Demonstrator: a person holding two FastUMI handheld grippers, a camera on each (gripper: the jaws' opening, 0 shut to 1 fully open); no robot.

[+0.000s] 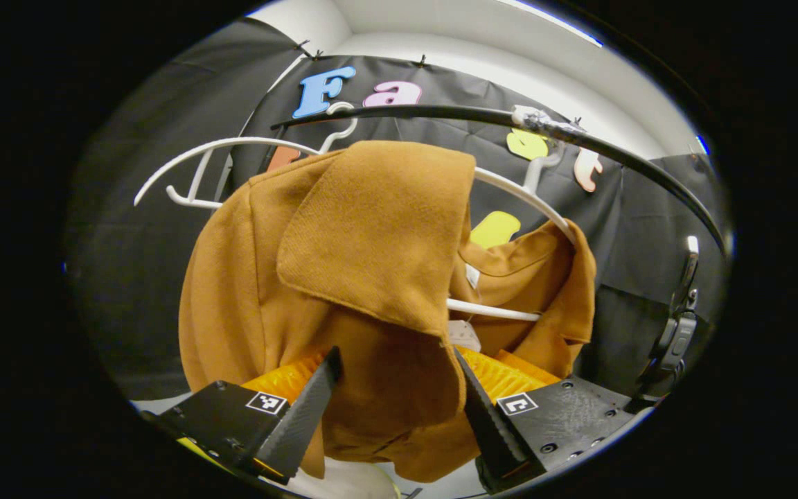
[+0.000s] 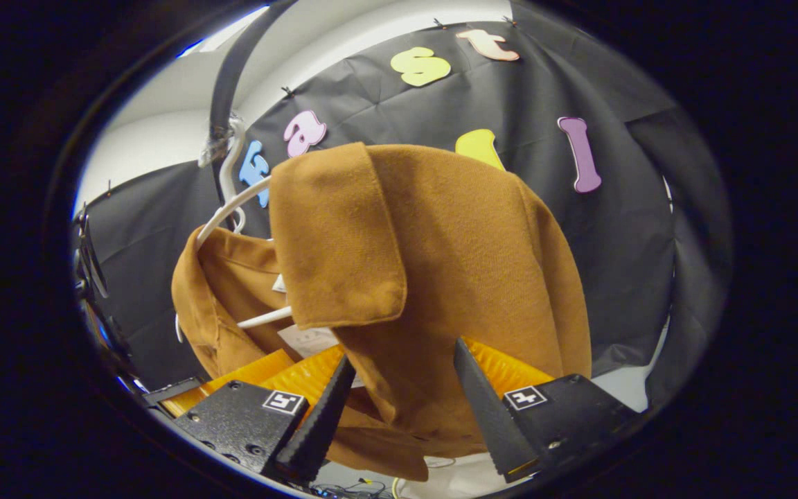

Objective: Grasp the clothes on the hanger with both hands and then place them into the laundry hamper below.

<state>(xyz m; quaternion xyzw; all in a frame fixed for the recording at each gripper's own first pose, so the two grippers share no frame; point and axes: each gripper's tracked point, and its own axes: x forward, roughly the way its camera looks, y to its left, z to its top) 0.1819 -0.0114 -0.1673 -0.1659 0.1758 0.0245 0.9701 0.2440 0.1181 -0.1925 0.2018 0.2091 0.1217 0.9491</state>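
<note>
A brown coat (image 1: 371, 235) hangs on a white hanger (image 1: 496, 312) from a black rail (image 1: 440, 114). Its wide collar is folded down over one shoulder. My left gripper (image 1: 395, 352) is at the coat's lower front, open, with a fold of the cloth hanging between its fingers (image 1: 302, 416). In the right gripper view the same coat (image 2: 454, 263) is seen from its other shoulder, with the hanger (image 2: 264, 317) inside it. My right gripper (image 2: 404, 352) is open too, its fingers (image 2: 489, 409) standing on either side of the cloth. Whether either gripper's pads touch the coat is unclear.
An empty white hanger (image 1: 198, 159) hangs on the rail to the left of the coat. A black device (image 1: 679, 326) stands at the right edge of the left gripper view. Something white (image 1: 350, 478) shows below the coat's hem. The rail (image 2: 222, 83) curves overhead.
</note>
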